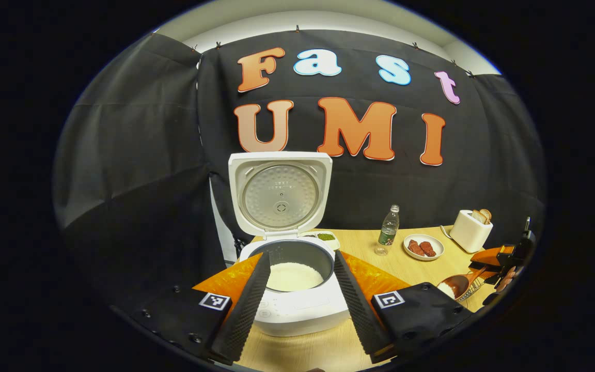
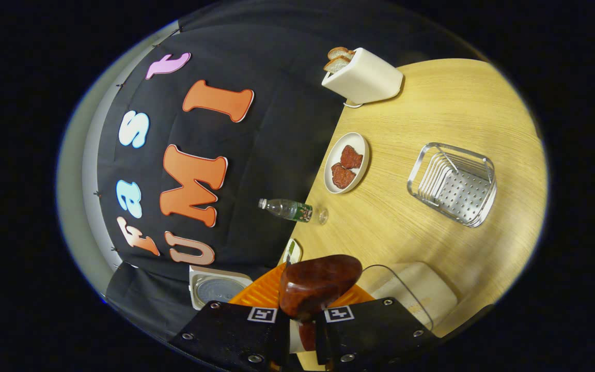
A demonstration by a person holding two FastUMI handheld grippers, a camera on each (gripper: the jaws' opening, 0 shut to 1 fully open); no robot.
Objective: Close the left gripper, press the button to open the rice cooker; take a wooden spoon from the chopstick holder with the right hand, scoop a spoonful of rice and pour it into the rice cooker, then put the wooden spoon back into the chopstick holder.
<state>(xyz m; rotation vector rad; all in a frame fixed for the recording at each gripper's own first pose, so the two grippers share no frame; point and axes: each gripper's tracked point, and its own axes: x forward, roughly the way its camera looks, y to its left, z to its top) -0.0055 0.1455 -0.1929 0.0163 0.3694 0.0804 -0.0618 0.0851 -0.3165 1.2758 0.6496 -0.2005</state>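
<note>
Right hand-held gripper [image 2: 301, 323] clamped on the wooden spoon [image 2: 318, 284], bowl tilted sideways to pour; left hand-held gripper [image 1: 297, 294], wide open and empty, frames the lid-up rice cooker [image 1: 295, 289].

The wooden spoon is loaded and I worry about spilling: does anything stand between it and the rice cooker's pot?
Nothing visible does. The rice cooker has its lid up and its pot open. The wooden spoon, held by the right gripper, hovers to its right over bare table; the bottle and plate stand farther back.

Glossy wooden spoon [image 2: 318, 283], matt wood-grain table [image 2: 452, 103], perforated shiny metal chopstick holder [image 2: 452, 183], smooth white plastic rice cooker [image 1: 297, 310].
</note>
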